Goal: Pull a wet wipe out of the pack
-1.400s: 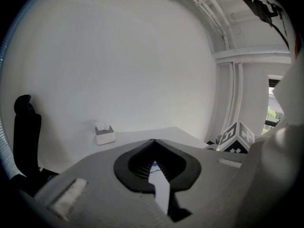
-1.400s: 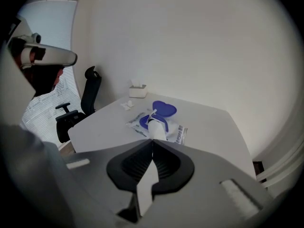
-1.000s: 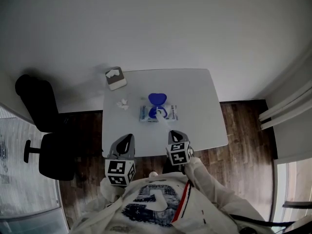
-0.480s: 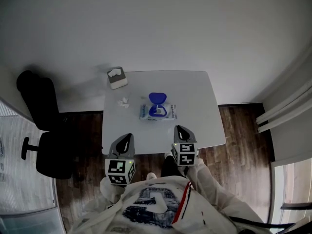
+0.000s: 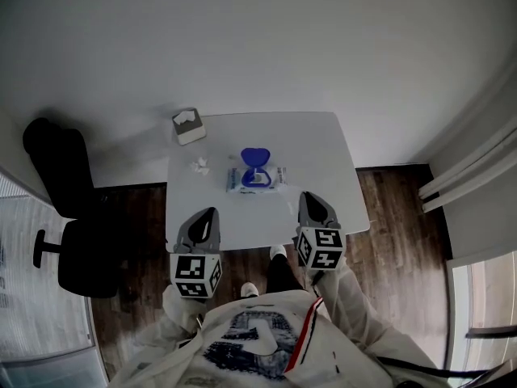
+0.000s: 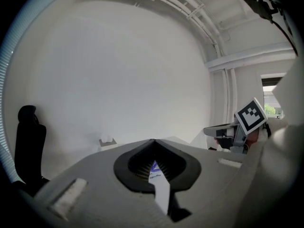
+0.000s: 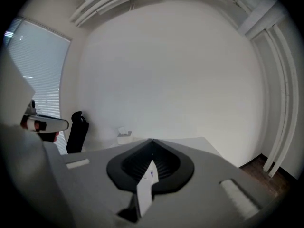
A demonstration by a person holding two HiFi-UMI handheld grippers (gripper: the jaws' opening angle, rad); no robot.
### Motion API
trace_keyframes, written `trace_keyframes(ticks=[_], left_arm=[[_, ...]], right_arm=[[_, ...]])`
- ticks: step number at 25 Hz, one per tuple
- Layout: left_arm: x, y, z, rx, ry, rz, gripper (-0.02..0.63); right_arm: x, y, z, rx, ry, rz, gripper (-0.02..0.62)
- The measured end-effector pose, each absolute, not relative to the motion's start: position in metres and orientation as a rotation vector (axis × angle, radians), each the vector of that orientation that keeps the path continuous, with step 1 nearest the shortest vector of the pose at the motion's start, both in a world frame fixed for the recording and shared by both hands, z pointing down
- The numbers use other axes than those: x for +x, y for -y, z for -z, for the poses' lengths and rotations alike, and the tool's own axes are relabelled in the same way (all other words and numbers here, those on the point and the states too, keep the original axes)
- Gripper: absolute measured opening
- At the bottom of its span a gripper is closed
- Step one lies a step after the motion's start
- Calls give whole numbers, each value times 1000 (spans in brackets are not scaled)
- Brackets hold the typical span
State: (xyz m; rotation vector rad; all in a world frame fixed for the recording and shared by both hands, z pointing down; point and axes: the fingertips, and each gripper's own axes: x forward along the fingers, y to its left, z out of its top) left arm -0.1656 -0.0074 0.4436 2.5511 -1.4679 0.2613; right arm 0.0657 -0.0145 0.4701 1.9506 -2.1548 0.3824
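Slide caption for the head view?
Left gripper and right gripper, shut, hover at the table; wet wipe pack at centre, lid open.

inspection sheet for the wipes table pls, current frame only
surface: white table, wiped-looking, no spills seen
job's things: wipe pack flat mid-table, blue lid flipped open
clutter: tissue box at far left corner; crumpled white scrap left of the pack
grippers: left gripper and right gripper over the near edge, jaws shut, holding nothing
cables: nothing seen
surroundings: black chair at left, wood floor, white wall
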Motion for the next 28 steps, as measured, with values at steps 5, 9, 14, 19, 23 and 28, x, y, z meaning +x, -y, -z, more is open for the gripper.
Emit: trace_keyframes(ticks=[5,9,14,19,23,28], left_arm=[[-162,9,-422,2577,1459,-193,5],[-156,12,-399,2618,1462,-158,5],[-150,19,-373,2654,1472,-114,5],[-134,16,-356,2691,1469,-106,5],[-118,9,-346,2715,1480,-94,5],[-104,-1,-336,2730,1502,-83,5]], right_arm=[[70,8,-431,2015,2203,-365,6],[76,5,-398,2056,2244,-337,6],[82,2,-361,2096,2298,-260,6],[94,-6,-340,2116,2322,-193,6],[107,-14,-330,2125,2351,-180,6],[115,-22,-321,2112,2391,-167,6]])
